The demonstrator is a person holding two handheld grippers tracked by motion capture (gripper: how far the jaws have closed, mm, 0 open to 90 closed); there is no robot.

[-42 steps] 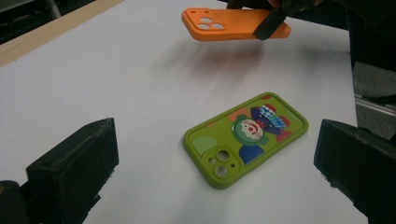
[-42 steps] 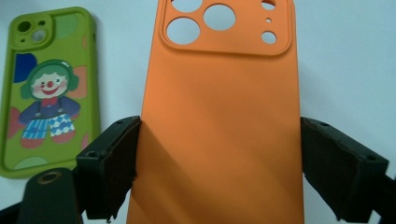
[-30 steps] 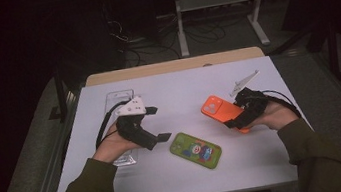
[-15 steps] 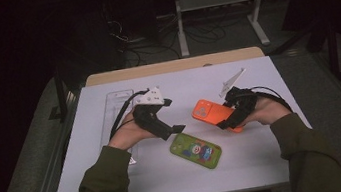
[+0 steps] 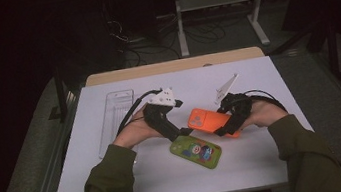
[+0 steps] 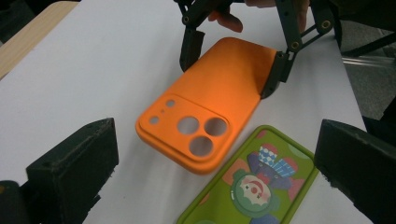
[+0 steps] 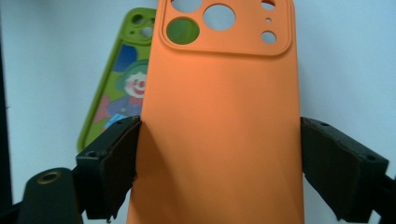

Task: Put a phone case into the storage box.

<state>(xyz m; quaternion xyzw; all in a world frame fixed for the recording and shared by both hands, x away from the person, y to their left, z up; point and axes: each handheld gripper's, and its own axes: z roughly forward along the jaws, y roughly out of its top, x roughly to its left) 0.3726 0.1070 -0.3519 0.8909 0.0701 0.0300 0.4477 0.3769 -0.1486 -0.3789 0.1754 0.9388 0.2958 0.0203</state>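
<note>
R tongs (image 5: 224,130) grip orange case (image 5: 209,120) mid-frame; L tongs (image 6: 219,172) wide, empty. We haven't touched green case (image 5: 196,151) yet.

A clear plastic tray (image 5: 115,121) lies on the white table (image 5: 269,163), left side

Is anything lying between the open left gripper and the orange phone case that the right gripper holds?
Nothing visible. In the left gripper view, bare white table lies between the left gripper and the orange phone case, held by the right gripper. The green clown case lies beside it.
</note>
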